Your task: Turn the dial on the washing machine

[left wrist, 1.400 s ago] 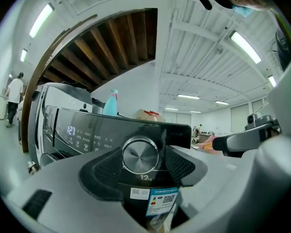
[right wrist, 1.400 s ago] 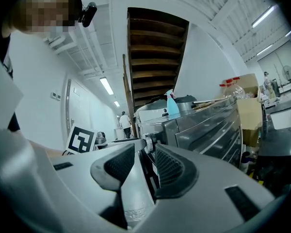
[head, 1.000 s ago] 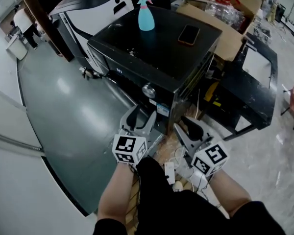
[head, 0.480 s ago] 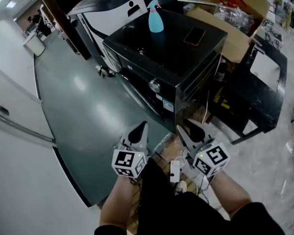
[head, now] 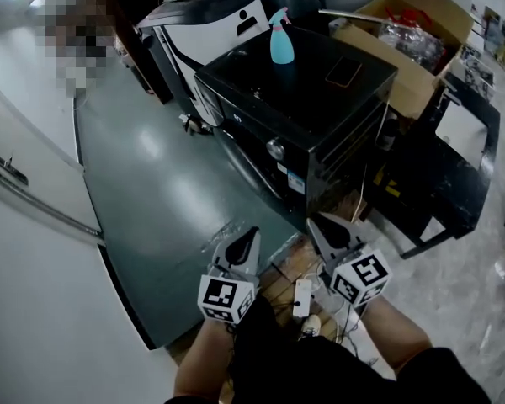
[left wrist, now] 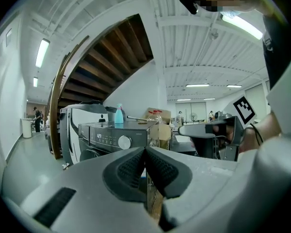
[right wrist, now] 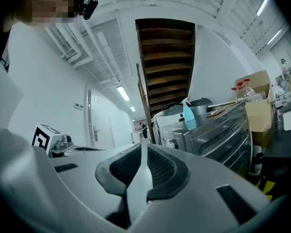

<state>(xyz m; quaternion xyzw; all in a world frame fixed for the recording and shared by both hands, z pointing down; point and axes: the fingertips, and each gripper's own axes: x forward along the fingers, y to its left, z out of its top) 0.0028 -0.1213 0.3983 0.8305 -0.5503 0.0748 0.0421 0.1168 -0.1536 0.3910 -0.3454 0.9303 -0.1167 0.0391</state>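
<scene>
Approach phase. The left gripper is closed and empty. The jaws of the right gripper have just been closing to a narrow gap, with nothing between them. The dial sits on the front panel of the washing machine, well ahead of both. The next move likely calls for advancing and reopening one gripper around the dial.

Round silver dial on front panel of black washing machine
</scene>
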